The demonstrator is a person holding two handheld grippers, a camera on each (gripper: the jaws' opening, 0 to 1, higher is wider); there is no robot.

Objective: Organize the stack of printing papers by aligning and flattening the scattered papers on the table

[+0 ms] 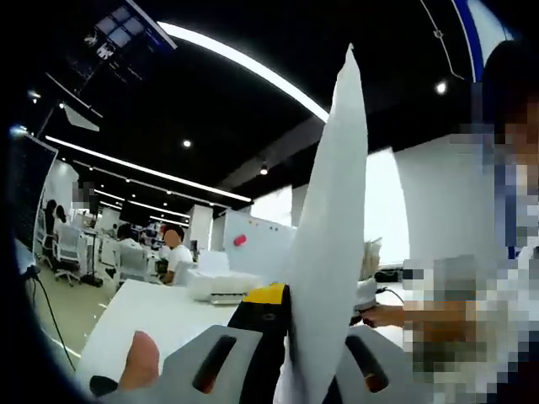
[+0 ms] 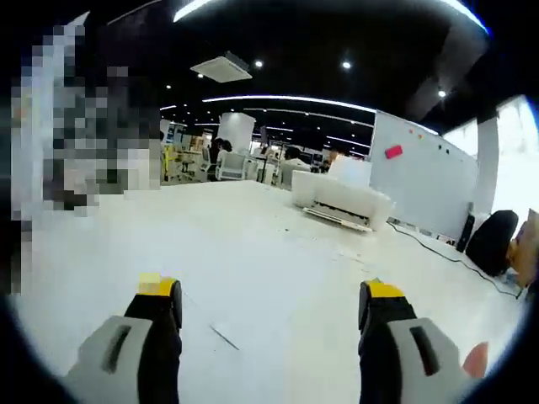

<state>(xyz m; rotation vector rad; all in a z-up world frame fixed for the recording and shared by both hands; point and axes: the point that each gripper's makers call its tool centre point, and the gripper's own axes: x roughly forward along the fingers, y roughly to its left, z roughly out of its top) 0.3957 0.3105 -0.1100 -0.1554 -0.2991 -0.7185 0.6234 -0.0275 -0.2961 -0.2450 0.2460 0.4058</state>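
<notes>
Paper sheet (image 1: 333, 244) stands upright, clamped between left gripper (image 1: 290, 337) jaws; right gripper (image 2: 269, 316) jaws spread apart over white table (image 2: 253, 252).

Left hand-held gripper (image 1: 295, 337) has its jaws closed together; right hand-held gripper (image 2: 269, 307) has jaws spread wide.

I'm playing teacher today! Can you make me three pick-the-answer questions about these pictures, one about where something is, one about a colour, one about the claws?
1. Where is the printer?
A. on the white table
B. on the floor
C. on a chair

2. What colour are the right claw tips?
A. green
B. yellow
C. purple

3. What is the left claw doing?
A. standing wide open
B. gripping a cup
C. pinching a sheet of paper

Answers: 1 A, it sits on the tabletop. 2 B, both tips are yellow. 3 C, the sheet rises from between its jaws.
</notes>
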